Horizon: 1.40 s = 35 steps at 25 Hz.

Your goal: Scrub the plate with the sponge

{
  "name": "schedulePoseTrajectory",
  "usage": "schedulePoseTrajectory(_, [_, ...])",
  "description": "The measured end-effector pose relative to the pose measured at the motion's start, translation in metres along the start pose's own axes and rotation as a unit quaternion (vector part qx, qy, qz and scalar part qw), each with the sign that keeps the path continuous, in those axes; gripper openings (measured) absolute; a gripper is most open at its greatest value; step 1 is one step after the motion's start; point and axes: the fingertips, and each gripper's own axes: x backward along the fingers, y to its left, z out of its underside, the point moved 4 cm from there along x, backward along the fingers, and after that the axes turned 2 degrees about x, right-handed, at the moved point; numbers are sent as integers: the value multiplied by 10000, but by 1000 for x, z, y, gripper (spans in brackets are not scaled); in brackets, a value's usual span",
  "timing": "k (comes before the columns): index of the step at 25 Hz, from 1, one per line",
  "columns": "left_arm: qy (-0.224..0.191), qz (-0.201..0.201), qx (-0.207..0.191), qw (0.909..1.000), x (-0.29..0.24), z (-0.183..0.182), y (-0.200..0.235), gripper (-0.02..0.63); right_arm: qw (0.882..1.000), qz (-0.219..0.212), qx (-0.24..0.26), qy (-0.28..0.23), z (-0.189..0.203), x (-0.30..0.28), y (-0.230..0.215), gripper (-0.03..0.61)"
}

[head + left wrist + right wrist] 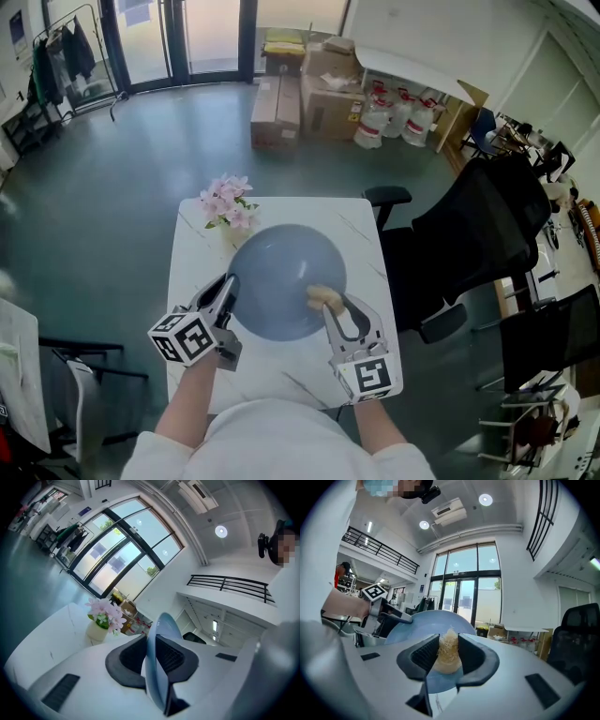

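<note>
The left tongs [228, 292] pinch the blue plate [281, 272] by its rim; the right tongs [330, 307] pinch the fibrous sponge [322, 297] over its face. Scrubbing seems under way, though I cannot tell how much is left.

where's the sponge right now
Head view: the sponge is pinched in the right tongs, at the right side of the blue plate.

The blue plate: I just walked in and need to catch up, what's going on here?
A person grips the blue plate by its rim in the left hand-held gripper, above the white table. The right hand-held gripper holds a pale fibrous sponge against the plate's face, so scrubbing appears under way.
</note>
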Motion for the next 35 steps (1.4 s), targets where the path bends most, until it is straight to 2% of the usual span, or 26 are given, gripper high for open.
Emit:
schedulePoseTrajectory(7, [-88, -66, 60, 9999, -7, -6, 6, 57, 9958, -869, -87, -279, -5, -13, 62, 130])
schedulePoseTrajectory(10, [-23, -66, 73, 9999, -9, 0, 9, 57, 9942, -1007, -169, -345, -6, -17, 73, 130])
schedulePoseTrajectory(25, [484, -305, 305, 9979, -40, 38, 43, 57, 9970, -569, -435, -288, 1, -9, 40, 130])
schedulePoseTrajectory(35, [893, -954, 762, 9885, -50, 81, 98, 57, 9977, -313, -595, -89, 17, -5, 18, 130])
